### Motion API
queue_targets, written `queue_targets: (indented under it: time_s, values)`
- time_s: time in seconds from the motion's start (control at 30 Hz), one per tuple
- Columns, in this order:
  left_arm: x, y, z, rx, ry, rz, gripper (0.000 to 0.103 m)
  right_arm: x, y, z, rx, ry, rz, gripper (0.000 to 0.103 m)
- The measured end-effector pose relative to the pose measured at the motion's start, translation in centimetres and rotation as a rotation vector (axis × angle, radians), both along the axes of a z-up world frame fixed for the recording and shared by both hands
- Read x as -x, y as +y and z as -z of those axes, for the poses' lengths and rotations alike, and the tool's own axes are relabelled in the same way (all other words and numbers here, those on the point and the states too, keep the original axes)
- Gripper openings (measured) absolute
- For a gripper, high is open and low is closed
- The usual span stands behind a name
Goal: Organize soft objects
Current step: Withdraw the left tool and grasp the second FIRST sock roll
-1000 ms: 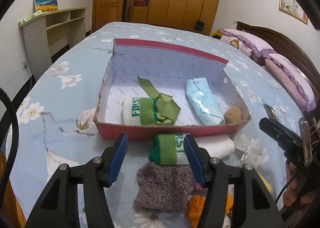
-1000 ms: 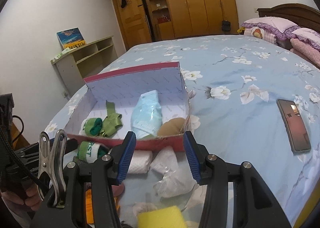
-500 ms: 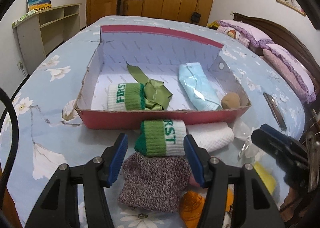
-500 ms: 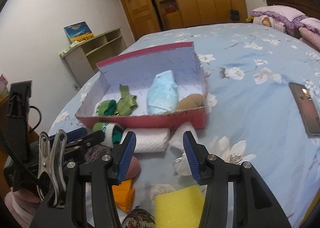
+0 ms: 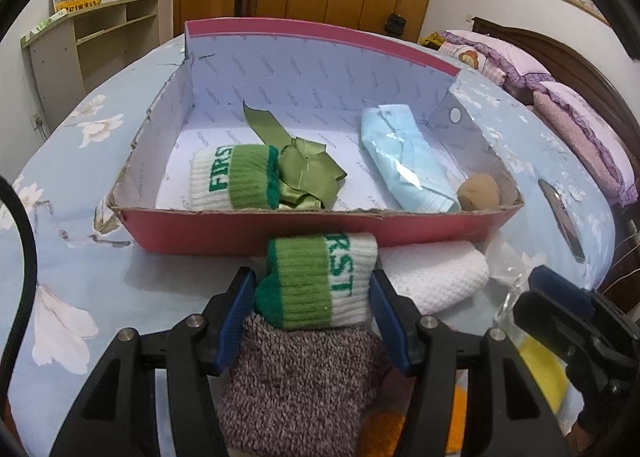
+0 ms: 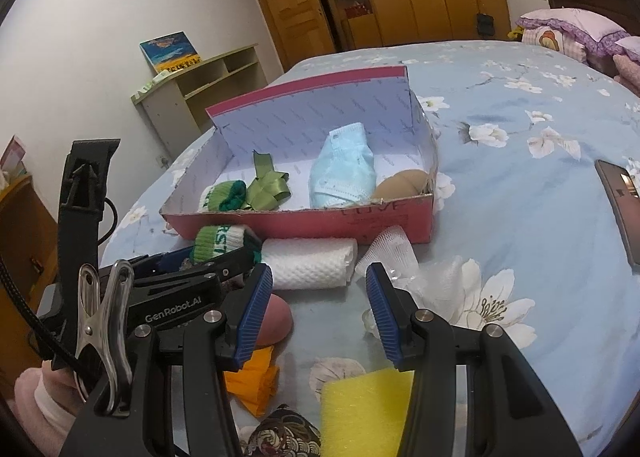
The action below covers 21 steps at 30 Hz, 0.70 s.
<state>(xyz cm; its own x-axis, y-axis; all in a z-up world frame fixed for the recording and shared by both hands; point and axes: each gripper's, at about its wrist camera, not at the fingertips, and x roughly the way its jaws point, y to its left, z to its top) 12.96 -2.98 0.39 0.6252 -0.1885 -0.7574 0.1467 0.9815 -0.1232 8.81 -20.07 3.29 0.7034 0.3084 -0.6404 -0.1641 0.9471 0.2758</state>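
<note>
Left wrist view: lowered since the earlier frame, the left tool (image 5: pixel 314 309) now straddles the rolled green-and-white sock (image 5: pixel 320 281) that earlier lay ahead of its tips; the blue pads (image 5: pixel 236 317) flank the sock's two ends, and whether they press on it cannot be told. This sock lies on the bed (image 5: pixel 80 257) just outside the red box's (image 5: pixel 280 227) near wall, resting partly on a grey knitted sock (image 5: pixel 300 385), with a rolled white cloth (image 5: pixel 436 277) beside it. Inside the box are a matching sock (image 5: pixel 232 183), a green ribbon (image 5: pixel 300 173), a pale blue packet (image 5: pixel 404 165) and a brown ball (image 5: pixel 478 193). Right wrist view: the right tool (image 6: pixel 320 311) hangs half open with nothing between its pads, above the bed near white netting (image 6: pixel 390 253), a yellow sponge (image 6: pixel 360 413), an orange cloth (image 6: pixel 256 381) and a pink rounded object (image 6: pixel 274 319). A phone (image 6: pixel 620 205) lies well apart, at the right.
</note>
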Motion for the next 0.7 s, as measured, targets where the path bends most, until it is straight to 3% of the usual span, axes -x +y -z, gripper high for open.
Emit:
queue_targets:
  time_s: [0.27, 0.7]
  values:
    - [0.1, 0.8, 0.0, 0.055, 0.0, 0.001, 0.042, -0.1, -0.1, 0.4, 0.0, 0.011, 0.001, 0.05]
    - [2.2, 3.7, -2.5, 0.107, -0.063, -0.05, 0.04, 0.1, 0.6, 0.4, -0.002, 0.017, -0.023, 0.05]
